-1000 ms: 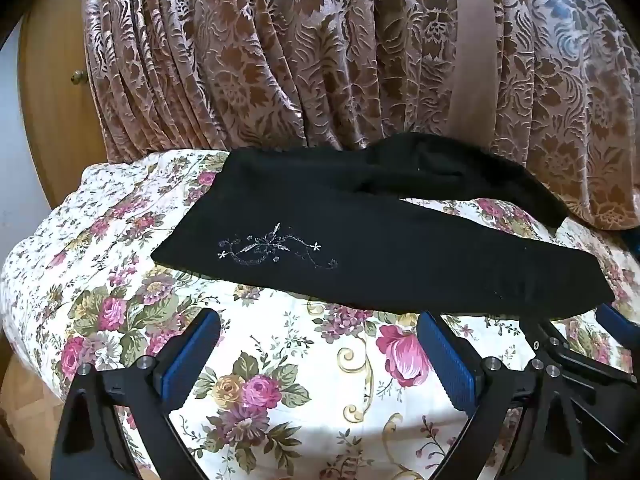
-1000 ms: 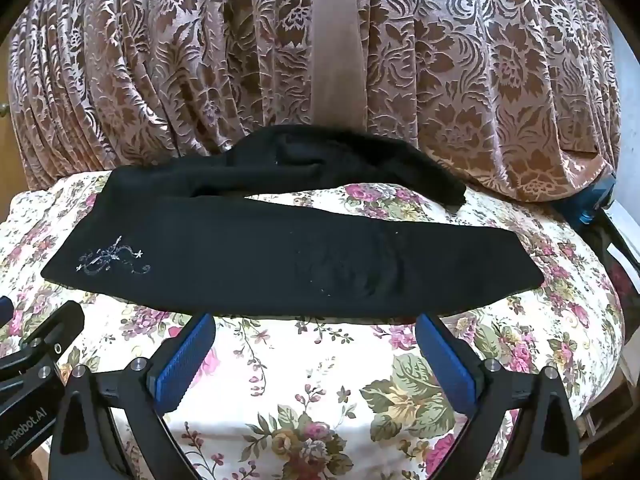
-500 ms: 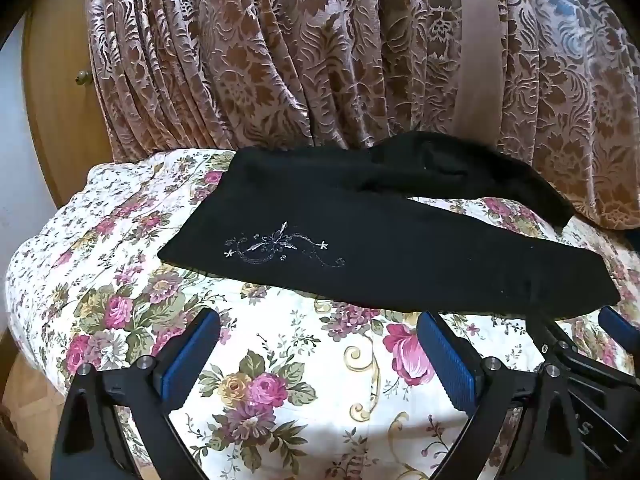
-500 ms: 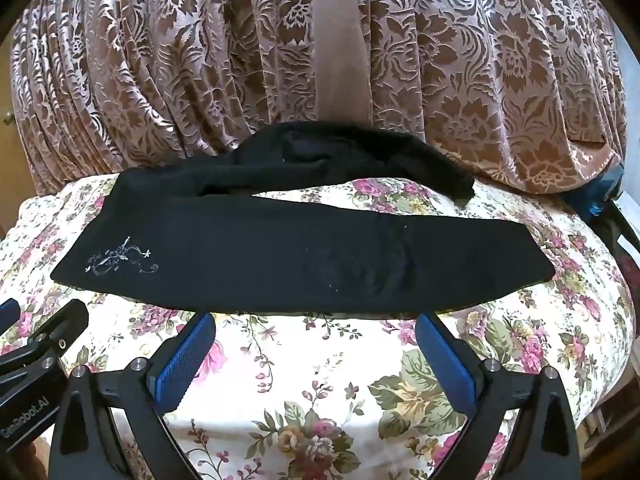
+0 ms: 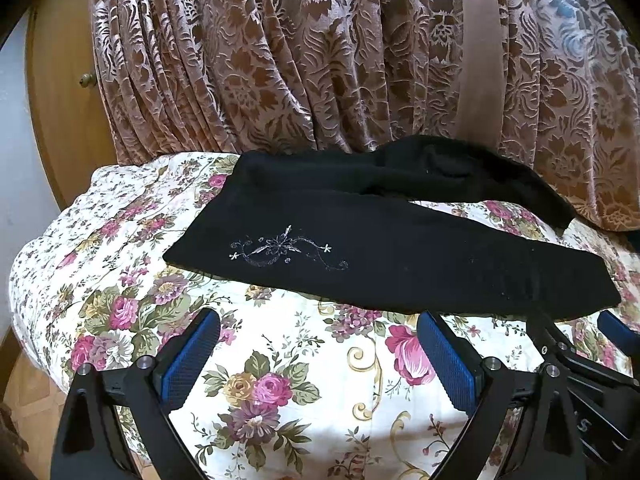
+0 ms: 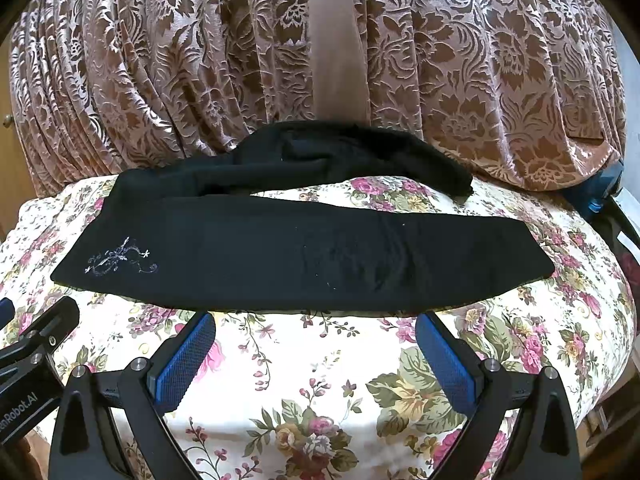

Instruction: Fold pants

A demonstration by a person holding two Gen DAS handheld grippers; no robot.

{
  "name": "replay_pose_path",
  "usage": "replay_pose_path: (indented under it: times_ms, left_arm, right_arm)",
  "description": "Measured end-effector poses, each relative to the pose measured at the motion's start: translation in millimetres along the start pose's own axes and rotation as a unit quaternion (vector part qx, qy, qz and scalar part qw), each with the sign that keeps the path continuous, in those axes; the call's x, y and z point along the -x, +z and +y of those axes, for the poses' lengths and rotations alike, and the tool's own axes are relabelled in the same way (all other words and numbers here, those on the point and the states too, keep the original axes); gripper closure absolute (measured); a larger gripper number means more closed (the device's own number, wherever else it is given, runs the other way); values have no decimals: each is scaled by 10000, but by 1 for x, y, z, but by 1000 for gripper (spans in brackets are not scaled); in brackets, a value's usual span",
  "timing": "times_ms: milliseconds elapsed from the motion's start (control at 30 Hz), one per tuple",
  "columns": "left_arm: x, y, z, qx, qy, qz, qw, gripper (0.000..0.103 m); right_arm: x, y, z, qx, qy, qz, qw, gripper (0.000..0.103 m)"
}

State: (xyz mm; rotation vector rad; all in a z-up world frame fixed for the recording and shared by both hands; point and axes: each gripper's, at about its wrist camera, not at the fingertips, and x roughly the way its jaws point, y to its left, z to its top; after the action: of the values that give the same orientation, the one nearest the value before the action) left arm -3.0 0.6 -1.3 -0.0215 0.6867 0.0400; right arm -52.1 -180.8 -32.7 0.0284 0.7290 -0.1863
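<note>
Black pants (image 6: pixel 304 256) lie lengthwise across floral bedspread (image 6: pixel 320 360), far leg bunched at curtain (image 6: pixel 200 60). Right gripper (image 6: pixel 314 354) spread wide near front edge, holding nothing.

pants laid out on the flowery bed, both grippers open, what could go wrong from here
The far leg lies bunched against the curtain, so a fold could trap wrinkles or snag it. The black pants lie on a soft floral bedspread; the open right gripper or left gripper may pinch bedding too.
</note>
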Motion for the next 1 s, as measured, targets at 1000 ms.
replay_pose_path:
  times_ms: [1000]
  left_arm:
    - [1, -1, -1, -47, -7, 79, 10000, 4]
  right_arm:
    - [3, -2, -2, 12, 59, -36, 10000, 1]
